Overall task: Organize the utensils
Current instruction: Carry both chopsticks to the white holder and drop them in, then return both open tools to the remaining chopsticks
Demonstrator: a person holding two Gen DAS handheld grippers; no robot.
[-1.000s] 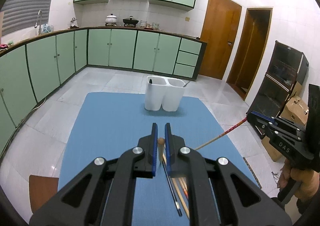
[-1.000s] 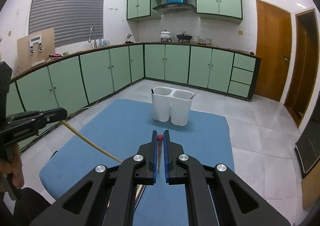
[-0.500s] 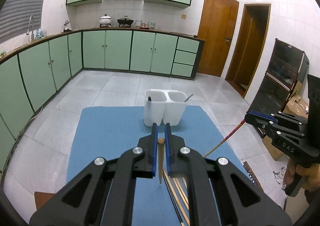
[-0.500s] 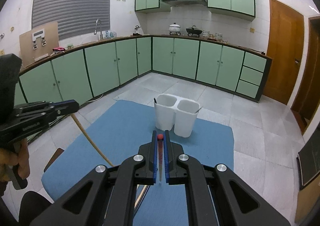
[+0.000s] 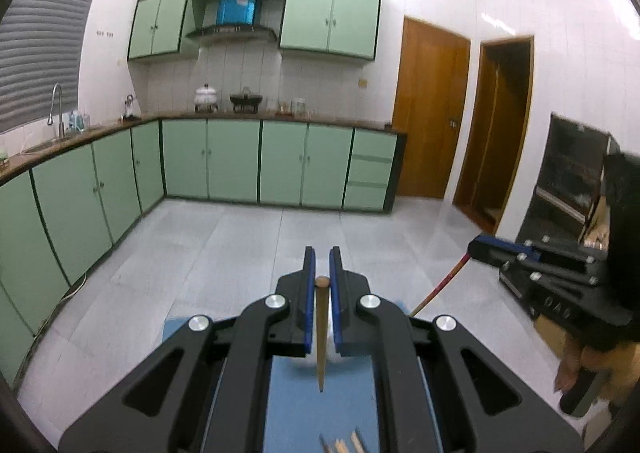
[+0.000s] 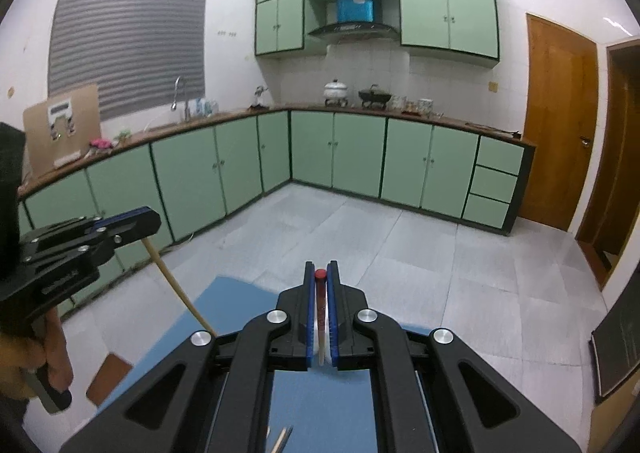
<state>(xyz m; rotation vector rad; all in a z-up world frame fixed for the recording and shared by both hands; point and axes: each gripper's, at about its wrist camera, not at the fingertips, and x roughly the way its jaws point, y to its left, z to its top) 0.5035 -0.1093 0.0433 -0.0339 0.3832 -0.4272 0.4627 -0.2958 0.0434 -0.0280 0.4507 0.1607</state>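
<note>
Kitchen; both jaws clamp 1 chopstick [image 5: 321,333] each.

Black grippers [image 5: 321,265], blue jaw pads, silver screws, white lettering.

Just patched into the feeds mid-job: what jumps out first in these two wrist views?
Each black two-finger gripper with blue pads is shut on a single chopstick hanging tip-down: the left gripper pinches a plain tan wooden chopstick, the right gripper a red-topped chopstick. Below them lies the blue table mat, with more loose chopsticks at the bottom edge. Behind, mint-green kitchen cabinets line the walls.
</note>
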